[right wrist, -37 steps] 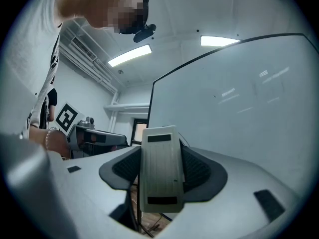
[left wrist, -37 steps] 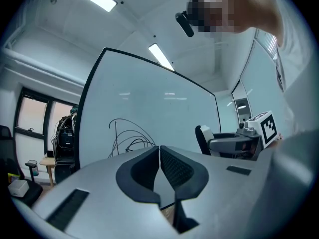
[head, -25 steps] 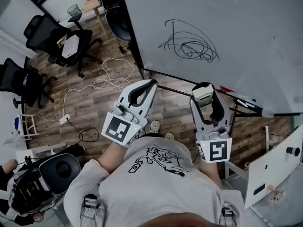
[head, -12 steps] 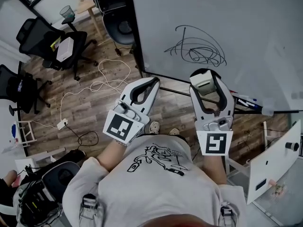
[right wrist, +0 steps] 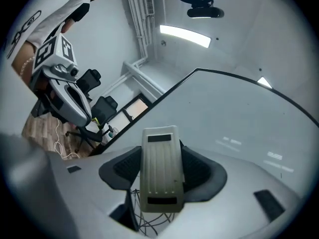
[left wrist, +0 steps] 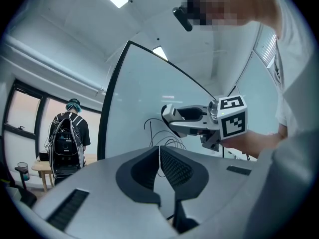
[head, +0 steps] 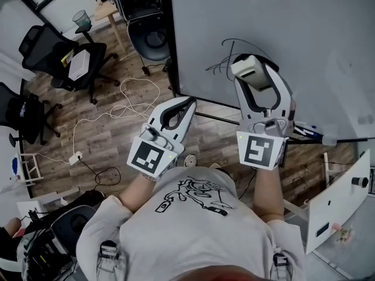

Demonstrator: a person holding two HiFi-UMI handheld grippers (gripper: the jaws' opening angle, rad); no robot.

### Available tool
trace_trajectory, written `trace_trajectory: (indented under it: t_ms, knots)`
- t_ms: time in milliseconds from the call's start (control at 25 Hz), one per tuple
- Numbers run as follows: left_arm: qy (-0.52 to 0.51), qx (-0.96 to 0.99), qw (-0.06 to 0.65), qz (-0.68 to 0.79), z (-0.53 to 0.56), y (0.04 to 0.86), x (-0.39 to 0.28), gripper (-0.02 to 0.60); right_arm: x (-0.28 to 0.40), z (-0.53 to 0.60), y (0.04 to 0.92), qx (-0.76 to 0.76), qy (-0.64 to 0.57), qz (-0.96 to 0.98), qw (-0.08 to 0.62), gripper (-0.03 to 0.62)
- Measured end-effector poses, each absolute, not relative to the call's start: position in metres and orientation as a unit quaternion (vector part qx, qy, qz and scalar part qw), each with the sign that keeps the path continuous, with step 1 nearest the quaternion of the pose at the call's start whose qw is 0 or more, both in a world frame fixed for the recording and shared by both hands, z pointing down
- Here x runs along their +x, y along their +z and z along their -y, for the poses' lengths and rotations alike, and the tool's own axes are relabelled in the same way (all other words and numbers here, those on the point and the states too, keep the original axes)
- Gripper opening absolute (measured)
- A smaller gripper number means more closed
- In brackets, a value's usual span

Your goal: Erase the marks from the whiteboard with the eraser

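Eraser (right wrist: 160, 168), pale ribbed plastic block, clamped lengthwise in right gripper (head: 252, 66) and held over black scribbled marks (head: 218, 65) on big grey-white whiteboard (head: 316, 34), prob. lined up to wipe. Left gripper (head: 183, 105), jaws together w/ nothing between, hangs low, out of the way.

Clear whiteboard (head: 316, 34) above and right; marker ledge (head: 307, 130) below.
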State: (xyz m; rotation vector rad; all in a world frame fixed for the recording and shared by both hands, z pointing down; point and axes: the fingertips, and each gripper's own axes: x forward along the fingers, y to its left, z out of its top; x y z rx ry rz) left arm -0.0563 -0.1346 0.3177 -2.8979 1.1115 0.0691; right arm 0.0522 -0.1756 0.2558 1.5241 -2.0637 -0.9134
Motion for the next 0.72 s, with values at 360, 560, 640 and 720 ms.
trace_trajectory:
  t_ms: [360, 560, 640, 720]
  knots:
    - [0.031, -0.930, 0.020, -0.366, 0.150, 0.318, -0.072, 0.023, 0.039, 0.222, 0.240, 0.553, -0.365, 0.716, 0.219, 0.261]
    - [0.032, -0.930, 0.015, -0.367, 0.155, 0.319, -0.076, 0.023, 0.038, 0.230, 0.241, 0.559, -0.364, 0.713, 0.218, 0.261]
    - [0.032, -0.929, 0.014, -0.368, 0.157, 0.319, -0.077, 0.023, 0.037, 0.231, 0.241, 0.559, -0.365, 0.712, 0.217, 0.261]
    - [0.031, -0.929, 0.014, -0.369, 0.158, 0.320, -0.077, 0.023, 0.037, 0.231, 0.242, 0.559, -0.366, 0.712, 0.215, 0.259]
